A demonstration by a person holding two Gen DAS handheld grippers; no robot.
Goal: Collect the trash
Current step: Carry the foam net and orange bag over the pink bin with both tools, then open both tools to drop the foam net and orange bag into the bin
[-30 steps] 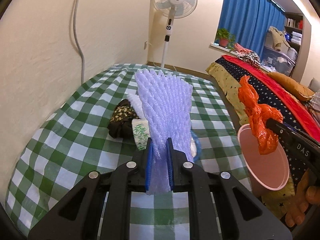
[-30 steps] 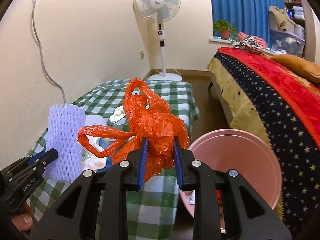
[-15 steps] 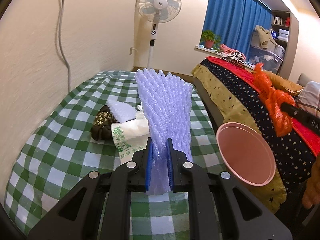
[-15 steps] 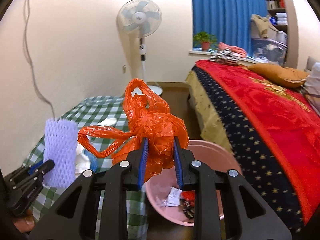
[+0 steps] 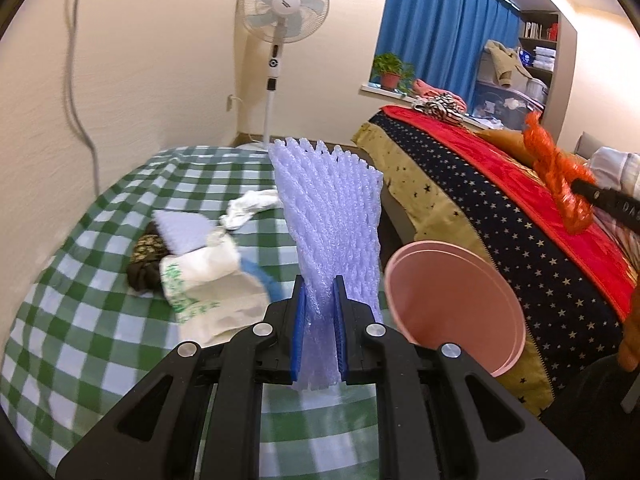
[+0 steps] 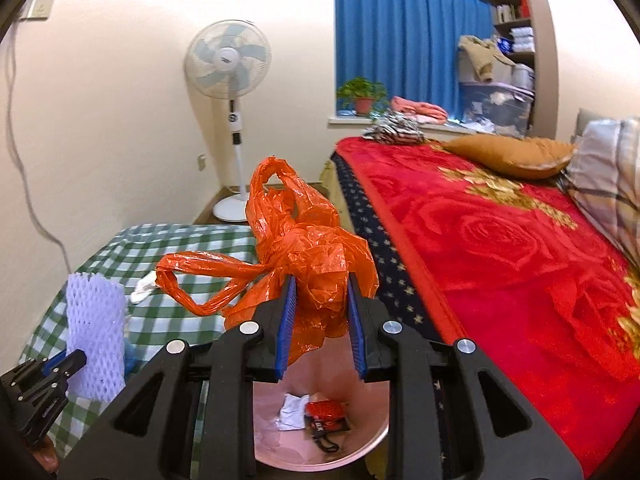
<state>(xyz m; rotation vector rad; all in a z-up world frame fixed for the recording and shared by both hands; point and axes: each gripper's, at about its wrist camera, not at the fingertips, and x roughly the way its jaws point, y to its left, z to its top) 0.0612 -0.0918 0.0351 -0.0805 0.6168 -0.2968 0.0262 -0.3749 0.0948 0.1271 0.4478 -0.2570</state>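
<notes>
My left gripper is shut on a pale purple foam net sleeve and holds it upright over the checked table, just left of the pink bin. My right gripper is shut on a crumpled orange plastic bag and holds it right above the pink bin, which has a white paper scrap and a red wrapper inside. The bag also shows at the right of the left wrist view. The foam sleeve and left gripper show at the lower left of the right wrist view.
The green checked table holds a white printed bag, a dark patterned bundle, a foam piece and a white rag. A bed with a red blanket lies right of the bin. A standing fan stands by the wall.
My right gripper has risen with the orange bag and moved over the bin, so I now look down into it. My left gripper has drawn back and turned right with the foam sleeve.
</notes>
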